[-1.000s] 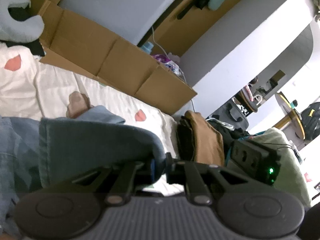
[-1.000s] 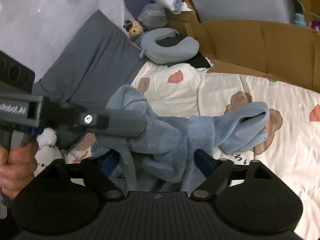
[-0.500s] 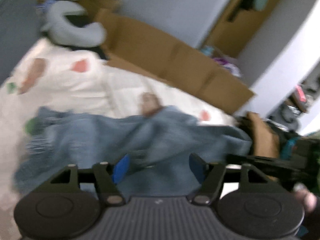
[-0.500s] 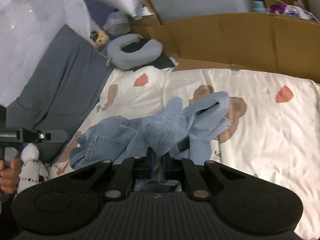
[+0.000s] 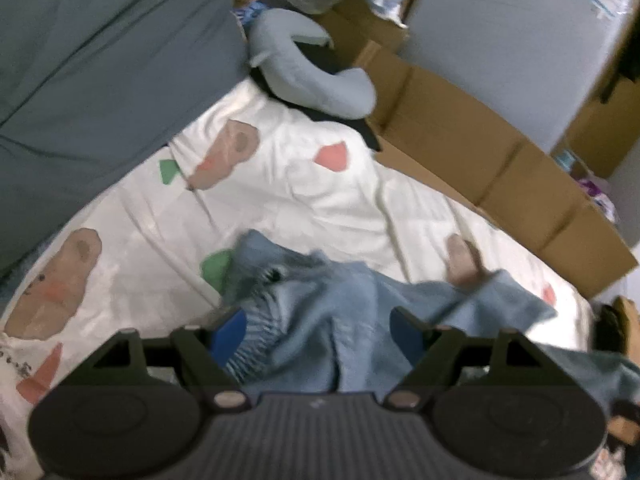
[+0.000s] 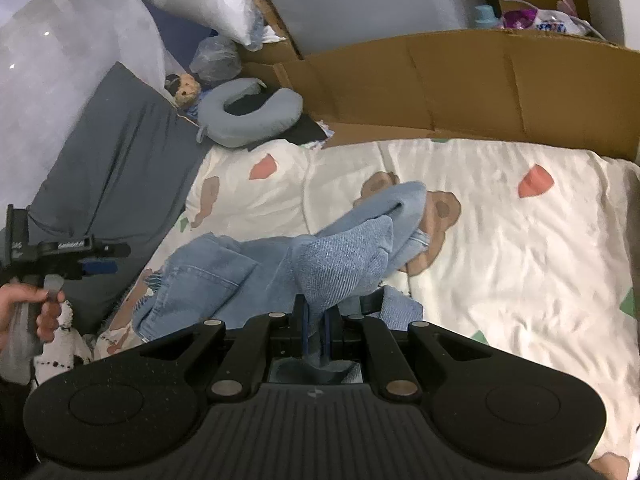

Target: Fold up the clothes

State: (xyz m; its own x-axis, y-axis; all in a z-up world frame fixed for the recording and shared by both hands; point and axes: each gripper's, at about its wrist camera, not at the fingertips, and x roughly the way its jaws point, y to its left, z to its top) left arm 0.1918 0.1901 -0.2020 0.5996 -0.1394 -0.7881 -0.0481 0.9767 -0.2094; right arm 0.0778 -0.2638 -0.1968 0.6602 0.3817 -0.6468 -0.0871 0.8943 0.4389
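Note:
Light blue jeans (image 6: 208,280) lie crumpled on the cartoon-print bed sheet (image 6: 500,240). My right gripper (image 6: 316,320) is shut on a bunched fold of the denim (image 6: 344,264), lifting it a little off the sheet. In the left wrist view my left gripper (image 5: 316,328) points down over the frayed end of the jeans (image 5: 340,304). Its jaws are opening and stand wide apart, with denim below them and the pads not pressing on it. The left gripper (image 6: 96,260) also shows at the left edge of the right wrist view, held by a hand (image 6: 24,308).
A grey neck pillow (image 6: 256,120) and a small doll (image 6: 186,88) lie at the head of the bed. A dark grey cushion (image 6: 120,160) borders the left side. Flattened cardboard (image 6: 460,88) stands along the far edge.
The left gripper let go of the denim, opened and swung left and downward over the jeans' other end. The right gripper closed on a fold of the jeans and shifted slightly.

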